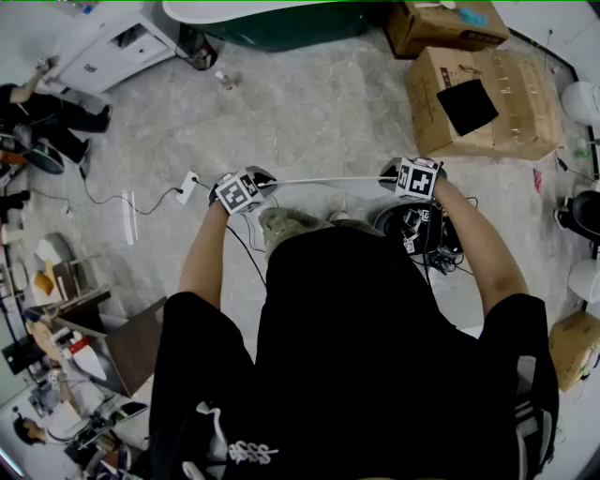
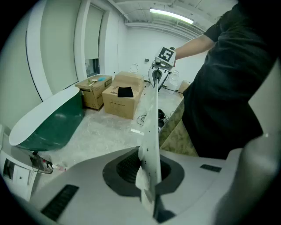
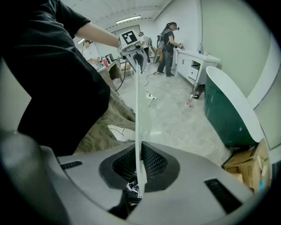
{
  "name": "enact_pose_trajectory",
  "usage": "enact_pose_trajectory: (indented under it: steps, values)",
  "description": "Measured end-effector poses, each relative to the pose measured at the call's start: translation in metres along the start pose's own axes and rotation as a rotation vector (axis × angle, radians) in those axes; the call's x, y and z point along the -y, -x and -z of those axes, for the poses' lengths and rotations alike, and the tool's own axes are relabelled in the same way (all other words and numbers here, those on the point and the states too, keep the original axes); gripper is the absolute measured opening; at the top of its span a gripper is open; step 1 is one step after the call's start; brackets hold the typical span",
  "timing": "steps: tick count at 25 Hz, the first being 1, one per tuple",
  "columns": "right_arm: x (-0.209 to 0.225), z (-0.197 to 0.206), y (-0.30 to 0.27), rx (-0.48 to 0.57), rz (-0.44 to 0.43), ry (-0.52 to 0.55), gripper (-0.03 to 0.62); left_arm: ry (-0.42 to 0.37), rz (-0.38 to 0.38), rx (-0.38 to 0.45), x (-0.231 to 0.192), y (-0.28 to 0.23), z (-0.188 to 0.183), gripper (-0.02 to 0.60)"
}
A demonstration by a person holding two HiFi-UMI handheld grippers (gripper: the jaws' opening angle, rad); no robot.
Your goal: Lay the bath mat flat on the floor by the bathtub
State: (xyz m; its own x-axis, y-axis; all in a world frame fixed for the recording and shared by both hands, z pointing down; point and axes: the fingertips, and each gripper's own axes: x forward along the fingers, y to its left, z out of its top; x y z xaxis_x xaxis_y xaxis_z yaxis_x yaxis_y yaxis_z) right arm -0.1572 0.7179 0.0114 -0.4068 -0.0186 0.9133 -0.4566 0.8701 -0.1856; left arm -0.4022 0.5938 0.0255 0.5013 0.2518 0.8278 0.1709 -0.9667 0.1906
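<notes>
My right gripper (image 3: 139, 169) pinches the white mat (image 3: 136, 114) by its edge, jaws tight on it. The mat runs edge-on, taut, up to the left gripper (image 3: 138, 59). The green bathtub (image 3: 224, 118) stands at right, with a box (image 3: 246, 169) near it. A person (image 3: 167, 44) stands at a cabinet (image 3: 195, 66) far back.

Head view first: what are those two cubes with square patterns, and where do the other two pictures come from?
No robot here: a person holds a tool with a two-jaw claw in each hand; the patterned cubes belong to those tools. The head view looks down from the person's head; the other two cameras ride on the tools. The left claw and right claw are both shut on a thin white bath mat, stretched between them above the floor. A green bathtub and cardboard boxes stand ahead.
</notes>
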Motion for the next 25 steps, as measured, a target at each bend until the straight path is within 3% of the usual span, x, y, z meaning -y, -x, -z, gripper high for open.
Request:
enact_pose_trajectory:
  steps: [17, 25]
  values:
    - [0.006, -0.006, 0.010, 0.067, 0.073, -0.026, 0.029, -0.060, -0.043, -0.060, 0.004, 0.023, -0.012, 0.026]
    - [0.031, -0.025, 0.001, 0.111, 0.086, -0.131, 0.029, -0.048, -0.008, -0.056, -0.033, 0.024, 0.001, 0.026]
